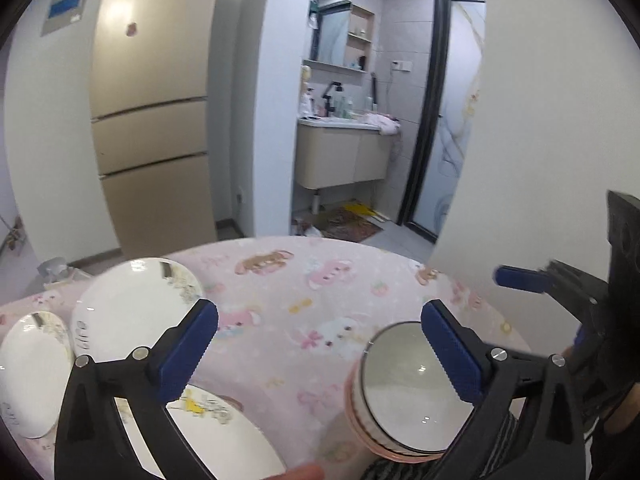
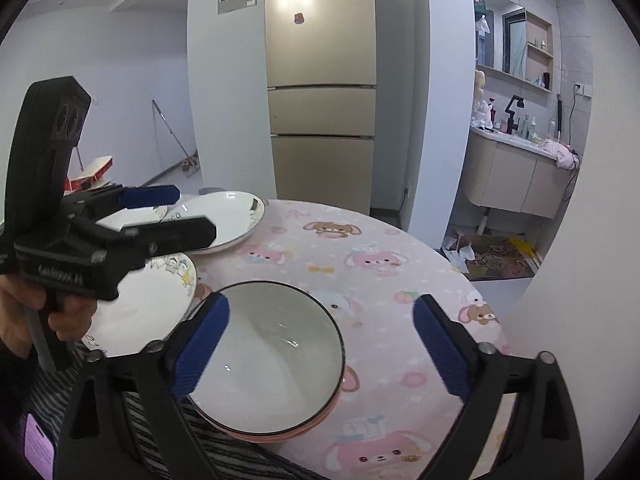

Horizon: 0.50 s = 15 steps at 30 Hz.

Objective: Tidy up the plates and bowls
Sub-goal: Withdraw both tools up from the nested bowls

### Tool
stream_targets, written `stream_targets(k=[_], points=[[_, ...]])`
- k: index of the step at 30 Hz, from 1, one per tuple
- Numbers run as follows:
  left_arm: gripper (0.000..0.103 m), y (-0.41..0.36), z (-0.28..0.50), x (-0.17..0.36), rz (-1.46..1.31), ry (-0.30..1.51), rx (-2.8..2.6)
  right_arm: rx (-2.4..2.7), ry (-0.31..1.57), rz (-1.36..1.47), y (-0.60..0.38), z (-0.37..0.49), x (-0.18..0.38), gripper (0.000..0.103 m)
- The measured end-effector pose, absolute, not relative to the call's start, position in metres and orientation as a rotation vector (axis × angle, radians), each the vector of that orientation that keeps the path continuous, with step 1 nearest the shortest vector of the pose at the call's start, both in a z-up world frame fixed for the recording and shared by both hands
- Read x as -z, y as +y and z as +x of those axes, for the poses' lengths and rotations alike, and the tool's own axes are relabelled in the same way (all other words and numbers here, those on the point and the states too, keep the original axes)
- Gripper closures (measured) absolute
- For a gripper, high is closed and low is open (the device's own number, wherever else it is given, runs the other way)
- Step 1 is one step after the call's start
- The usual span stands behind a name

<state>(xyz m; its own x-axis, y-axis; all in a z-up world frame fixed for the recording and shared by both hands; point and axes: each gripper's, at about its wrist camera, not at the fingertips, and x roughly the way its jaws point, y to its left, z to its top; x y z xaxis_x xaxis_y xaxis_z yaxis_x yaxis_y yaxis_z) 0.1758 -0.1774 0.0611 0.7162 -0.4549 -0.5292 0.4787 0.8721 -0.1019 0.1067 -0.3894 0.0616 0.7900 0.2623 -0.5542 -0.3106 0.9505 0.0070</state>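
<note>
A pink bowl (image 1: 404, 392) with a white inside and a dark rim stands near the front edge of the round table (image 1: 320, 280). My left gripper (image 1: 320, 344) hovers open over the table, nothing between its blue pads; the bowl lies under its right finger. Three white plates lie to the left: a far one (image 1: 128, 304), one at the edge (image 1: 28, 376) and a near one (image 1: 232, 440). In the right wrist view my right gripper (image 2: 322, 344) is open above the bowl (image 2: 272, 360), which its left finger overlaps. The left gripper (image 2: 188, 214) shows there over the plates (image 2: 224, 216).
The table wears a pink cartoon cloth (image 2: 360, 264). A hand (image 2: 60, 320) grips the left tool's handle. Striped fabric (image 2: 224, 452) lies at the table's near edge. A beige fridge (image 2: 320, 80) and a white wall stand beyond; a washbasin cabinet (image 2: 516, 180) is at the right.
</note>
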Motion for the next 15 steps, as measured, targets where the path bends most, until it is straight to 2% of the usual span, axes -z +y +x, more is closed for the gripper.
stream_targets(k=[1,15], points=[[0.0,-0.176,0.176,-0.063,0.05,0.568,0.497,-0.319,0.577,-0.077,-0.388,0.106,-0.062,0.0],[0.0,-0.094,0.141,-0.11,0.057,0.446,0.38,-0.469,0.49,-0.079,-0.33,0.101,-0.084,0.0]])
